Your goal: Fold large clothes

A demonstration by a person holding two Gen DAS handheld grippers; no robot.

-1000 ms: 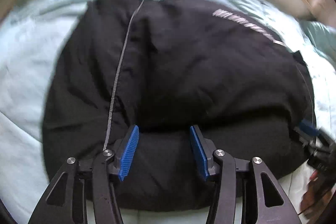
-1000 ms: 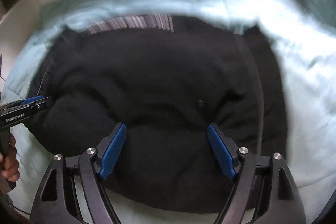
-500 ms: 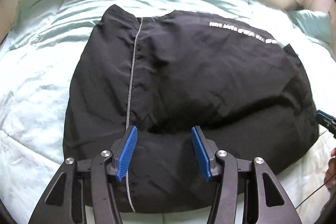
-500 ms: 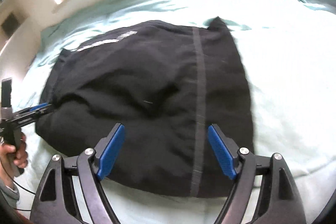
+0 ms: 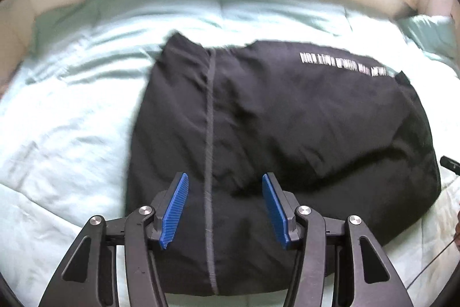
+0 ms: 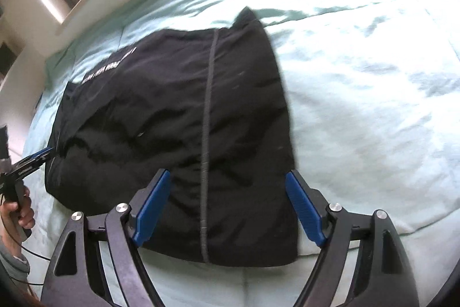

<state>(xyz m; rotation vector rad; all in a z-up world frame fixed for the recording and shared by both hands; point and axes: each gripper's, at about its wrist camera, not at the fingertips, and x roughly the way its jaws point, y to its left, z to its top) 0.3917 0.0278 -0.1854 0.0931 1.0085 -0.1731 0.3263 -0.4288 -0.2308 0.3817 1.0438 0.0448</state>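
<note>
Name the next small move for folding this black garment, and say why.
Probably bring the left gripper down onto the near edge of the black garment by its grey stripe and close. Both grippers are open and empty above the cloth, which lies folded but puffy on the mint bedspread, so another fold seems due.

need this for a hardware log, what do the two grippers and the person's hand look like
Both the left gripper and right gripper have black linkage arms with triangular cut-outs, silver pivot screws and ribbed blue finger pads. The right wrist view shows a bare hand, a grey cuff and a thin black cable.
</note>
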